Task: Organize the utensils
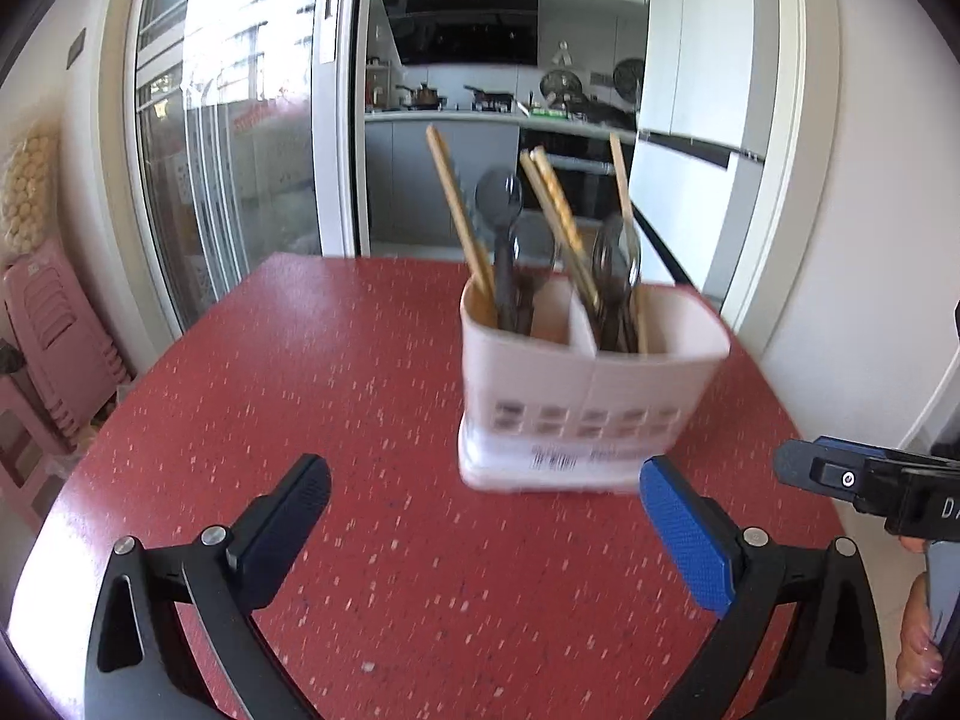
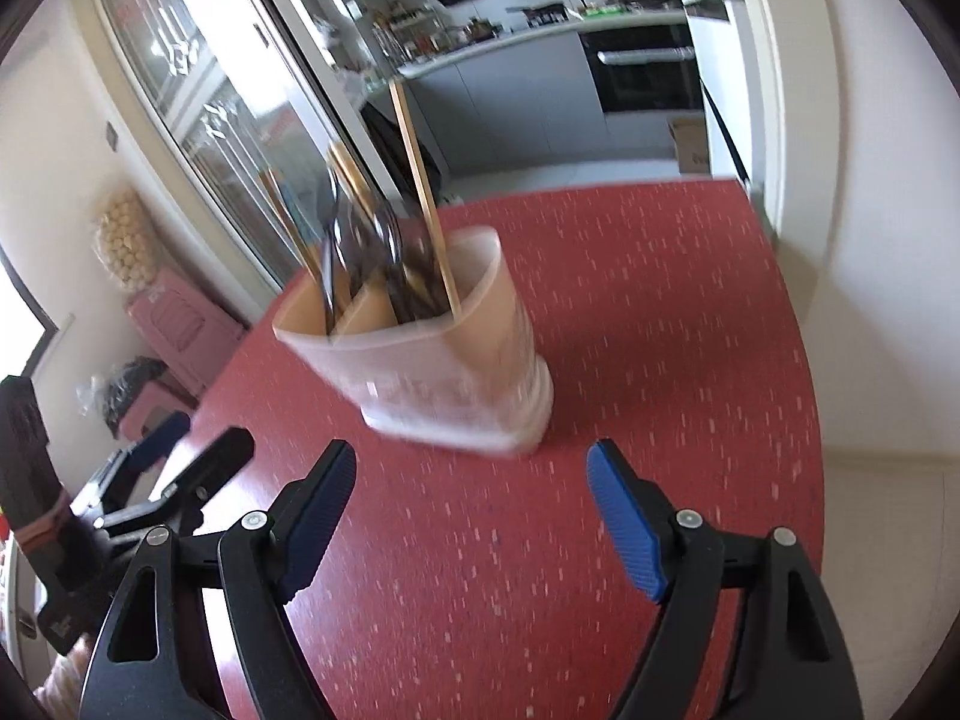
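A white two-compartment utensil holder stands on the red speckled table. It holds wooden chopsticks and dark spoons in both compartments. My left gripper is open and empty, just in front of the holder. The holder also shows in the right wrist view, blurred, with chopsticks and spoons. My right gripper is open and empty, a little short of the holder. The right gripper shows at the right edge of the left wrist view; the left gripper shows at the lower left of the right wrist view.
Pink plastic stools stand left of the table. A glass sliding door and a kitchen doorway lie beyond the table's far edge. A white wall runs along the table's right side.
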Demonstrator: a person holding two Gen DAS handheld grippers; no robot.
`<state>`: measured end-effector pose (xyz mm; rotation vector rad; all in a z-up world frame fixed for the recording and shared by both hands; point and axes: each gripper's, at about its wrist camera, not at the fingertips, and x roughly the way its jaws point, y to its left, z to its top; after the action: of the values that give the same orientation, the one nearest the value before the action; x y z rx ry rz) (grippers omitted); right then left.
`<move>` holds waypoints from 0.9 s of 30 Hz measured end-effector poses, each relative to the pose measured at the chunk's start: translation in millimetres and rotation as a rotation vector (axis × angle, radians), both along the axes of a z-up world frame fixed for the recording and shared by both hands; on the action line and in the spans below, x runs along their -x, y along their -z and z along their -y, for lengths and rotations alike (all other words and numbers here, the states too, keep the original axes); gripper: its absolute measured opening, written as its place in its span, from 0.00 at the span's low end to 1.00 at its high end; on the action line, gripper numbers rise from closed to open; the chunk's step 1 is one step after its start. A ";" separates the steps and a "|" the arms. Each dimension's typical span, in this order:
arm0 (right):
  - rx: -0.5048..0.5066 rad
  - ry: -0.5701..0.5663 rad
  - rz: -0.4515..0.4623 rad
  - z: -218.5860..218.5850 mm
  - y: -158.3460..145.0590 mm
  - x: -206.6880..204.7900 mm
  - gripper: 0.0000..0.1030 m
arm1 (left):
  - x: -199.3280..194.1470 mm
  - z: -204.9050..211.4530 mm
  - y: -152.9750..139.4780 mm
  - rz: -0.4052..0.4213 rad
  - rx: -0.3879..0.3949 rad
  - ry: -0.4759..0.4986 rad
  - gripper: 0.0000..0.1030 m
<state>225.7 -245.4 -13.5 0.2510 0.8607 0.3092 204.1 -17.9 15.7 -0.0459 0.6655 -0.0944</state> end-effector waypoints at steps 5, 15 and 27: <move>0.127 0.057 -0.021 -11.5 14.5 18.3 0.86 | 11.3 -10.2 14.2 -0.047 -0.011 -0.004 1.00; 0.243 0.187 0.188 -31.1 0.8 57.0 0.87 | 34.8 -24.6 15.1 -0.019 0.002 -0.034 1.00; 0.261 0.236 0.341 -44.3 -24.0 70.6 1.00 | 41.6 -27.7 -1.4 0.081 -0.025 -0.054 1.00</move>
<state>155.0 -201.1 10.5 0.0517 0.5202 0.0152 162.5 9.8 17.1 -0.0360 0.5840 -0.0363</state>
